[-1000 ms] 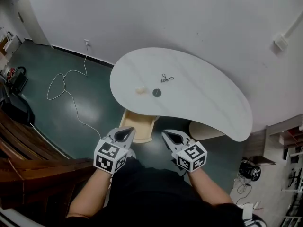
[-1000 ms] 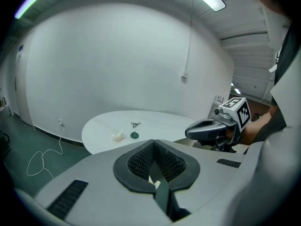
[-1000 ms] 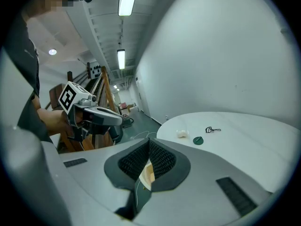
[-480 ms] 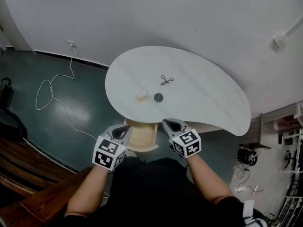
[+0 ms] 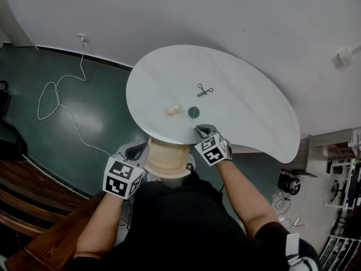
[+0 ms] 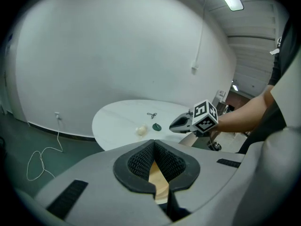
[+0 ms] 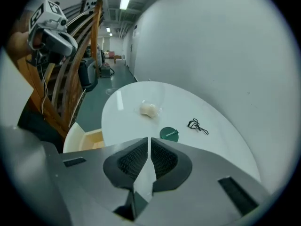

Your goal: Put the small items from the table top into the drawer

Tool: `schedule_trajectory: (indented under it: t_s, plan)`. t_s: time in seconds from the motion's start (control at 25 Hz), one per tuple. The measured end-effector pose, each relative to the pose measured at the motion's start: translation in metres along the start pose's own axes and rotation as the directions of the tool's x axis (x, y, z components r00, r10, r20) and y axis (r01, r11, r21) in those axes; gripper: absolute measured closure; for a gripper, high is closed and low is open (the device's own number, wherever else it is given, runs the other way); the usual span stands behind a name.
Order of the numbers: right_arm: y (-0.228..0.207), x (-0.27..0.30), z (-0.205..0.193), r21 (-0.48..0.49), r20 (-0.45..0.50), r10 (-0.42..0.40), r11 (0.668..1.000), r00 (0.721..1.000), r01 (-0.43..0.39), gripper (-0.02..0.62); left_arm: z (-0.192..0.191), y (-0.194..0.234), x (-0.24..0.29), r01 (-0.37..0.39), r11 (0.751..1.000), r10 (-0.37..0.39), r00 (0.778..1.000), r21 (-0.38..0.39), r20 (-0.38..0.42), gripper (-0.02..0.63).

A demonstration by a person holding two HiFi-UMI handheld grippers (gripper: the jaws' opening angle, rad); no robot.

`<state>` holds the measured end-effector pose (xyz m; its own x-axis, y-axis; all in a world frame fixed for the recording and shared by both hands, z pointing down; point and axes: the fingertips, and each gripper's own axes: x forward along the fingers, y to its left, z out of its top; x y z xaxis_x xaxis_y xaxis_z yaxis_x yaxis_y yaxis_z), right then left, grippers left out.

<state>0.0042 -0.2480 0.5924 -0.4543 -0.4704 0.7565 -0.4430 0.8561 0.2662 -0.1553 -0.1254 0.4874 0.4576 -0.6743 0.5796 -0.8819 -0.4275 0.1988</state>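
— Three small items are counted on the table top. How are they told apart?
— One cream-coloured lump, one dark green round disc and one small black wiry piece are seen. The lump and the disc lie near each other, close to the table's near edge. The black piece lies further in, apart from both.
— How is the table itself described?
— One white, kidney-shaped top is shown above a dark green floor.
— How many containers are found, and what is held in them?
— One drawer of pale wood is seen pulled out from under the table's near edge. Only its bare wooden inside can be made out. All three items lie on the table top.
— And the grippers?
— Two are counted, each fitted with a marker cube. The left gripper is held by the drawer's left side. Its jaws are clenched together at the tips with nothing gripped, and pale drawer wood is glimpsed below the pads. The right gripper is held at the table's near edge, just short of the green disc. Its jaws are likewise pressed together, with nothing between them.
— Is anything else noted?
— One white cable is seen looped on the floor, leading up to a wall socket.
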Motion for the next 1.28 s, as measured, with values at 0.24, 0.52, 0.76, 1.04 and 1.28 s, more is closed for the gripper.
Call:
schedule_trajectory:
  t_s: [0.24,0.52,0.76,1.04,1.28]
  plan:
    - [-0.024,0.039,-0.007,-0.095,-0.055,0.015,0.995,0.998,-0.02,0.594,-0.012,0.011,-0.004,-0.088,0.993,0.086,0.996,-0.074,-0.031,0.592]
    - [-0.032,0.065,-0.007,-0.17,-0.08,0.093,0.98,0.992,-0.105,0.545,-0.016,0.01,-0.003,-0.176,0.97,0.171,0.984,-0.167,-0.047,0.592]
    - [-0.033,0.078,-0.011,-0.193,-0.108,0.15,0.966,0.983,-0.169,0.545,-0.011,-0.008,0.002,-0.192,0.956,0.189,0.981,-0.224,-0.035,0.592]
    - [-0.03,0.078,-0.01,-0.206,-0.088,0.172,0.96,0.981,-0.187,0.575,-0.016,-0.01,-0.007,-0.231,0.937,0.232,0.972,-0.26,-0.027,0.592]
    - [-0.03,0.066,-0.003,-0.198,-0.064,0.16,0.965,0.985,-0.17,0.578,-0.015,-0.013,-0.009,-0.219,0.944,0.222,0.975,-0.249,-0.014,0.592]
